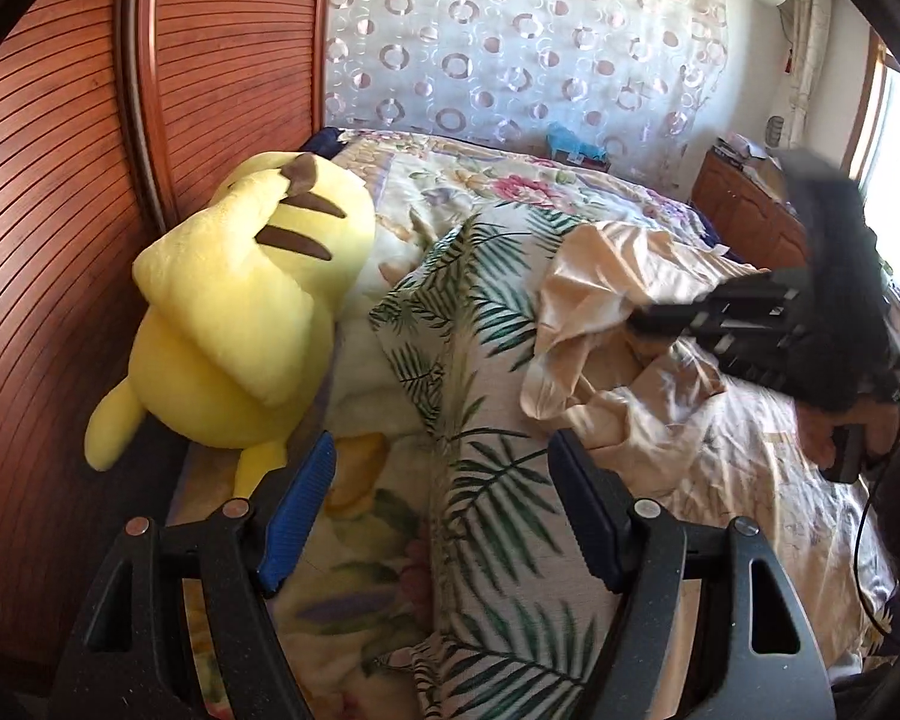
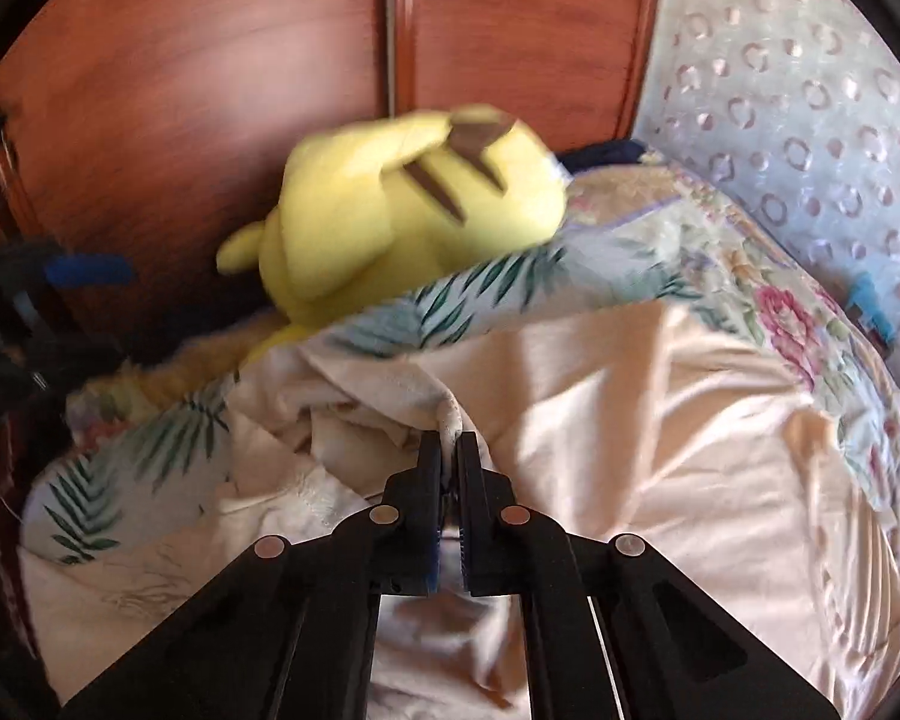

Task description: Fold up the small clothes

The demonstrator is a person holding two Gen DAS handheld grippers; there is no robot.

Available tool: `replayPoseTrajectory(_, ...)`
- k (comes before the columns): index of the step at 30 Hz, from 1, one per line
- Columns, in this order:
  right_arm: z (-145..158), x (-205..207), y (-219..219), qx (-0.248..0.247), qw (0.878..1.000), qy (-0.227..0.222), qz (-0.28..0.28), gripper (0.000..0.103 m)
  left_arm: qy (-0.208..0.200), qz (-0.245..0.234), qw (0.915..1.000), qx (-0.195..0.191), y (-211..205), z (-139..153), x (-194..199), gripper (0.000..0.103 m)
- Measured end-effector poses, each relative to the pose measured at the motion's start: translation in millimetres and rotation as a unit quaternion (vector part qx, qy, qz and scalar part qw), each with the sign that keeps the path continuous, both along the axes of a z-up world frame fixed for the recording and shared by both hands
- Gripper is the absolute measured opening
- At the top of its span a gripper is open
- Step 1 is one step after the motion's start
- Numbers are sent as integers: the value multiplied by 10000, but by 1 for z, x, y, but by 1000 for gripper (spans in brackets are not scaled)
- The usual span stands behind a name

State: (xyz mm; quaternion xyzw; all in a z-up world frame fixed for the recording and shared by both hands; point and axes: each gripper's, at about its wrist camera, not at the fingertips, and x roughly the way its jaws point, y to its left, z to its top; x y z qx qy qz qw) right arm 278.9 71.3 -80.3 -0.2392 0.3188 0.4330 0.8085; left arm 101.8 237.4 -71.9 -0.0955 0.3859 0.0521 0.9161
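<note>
Only the right wrist view shows the right tool [image 2: 449, 441] pinching a hem of the peach garment [image 2: 660, 420], crumpled on the bed [image 1: 780, 510]. Left tool [image 1: 444, 450] gapes wide, level above the bedding; plush [image 1: 252, 300] at 10 o'clock.

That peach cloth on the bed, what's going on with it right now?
A person is working with handheld tongs on a bed. The right tongs are shut on a bunched edge of the peach garment, which is still crumpled, not folded. The left tongs are open and hold nothing, above the palm-leaf fabric. A yellow plush toy lies beside the wooden wardrobe.
</note>
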Motion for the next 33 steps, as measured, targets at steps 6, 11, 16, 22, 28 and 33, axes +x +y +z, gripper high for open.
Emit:
replayPoseTrajectory(6, 57, -11, -72, 730, 9952, -433, -495, 4, -65, -370, 9993, 6, -23, 4, 9, 74)
replayPoseTrajectory(11, 56, 1, -135, 393, 9838, -762, -1573, 17, -49, -668, 9977, -66, -46, -1, 21, 74)
replayPoseTrajectory(16, 37, 1, -161, 275, 9769, -422, -2075, 40, 59, -891, 9960, -76, -65, -10, 32, 74)
replayPoseTrajectory(22, 32, -25, -178, 681, 9815, 196, -1779, 41, 266, -888, 9957, 80, -71, -24, 36, 74)
replayPoseTrajectory(28, 17, -63, -170, 782, 9866, 742, -1225, 41, 507, -851, 9946, 295, -72, -37, 40, 75)
replayPoseTrajectory(33, -2, -64, -159, 636, 9884, 931, -1020, 40, 495, -903, 9935, 475, -77, -38, 40, 78)
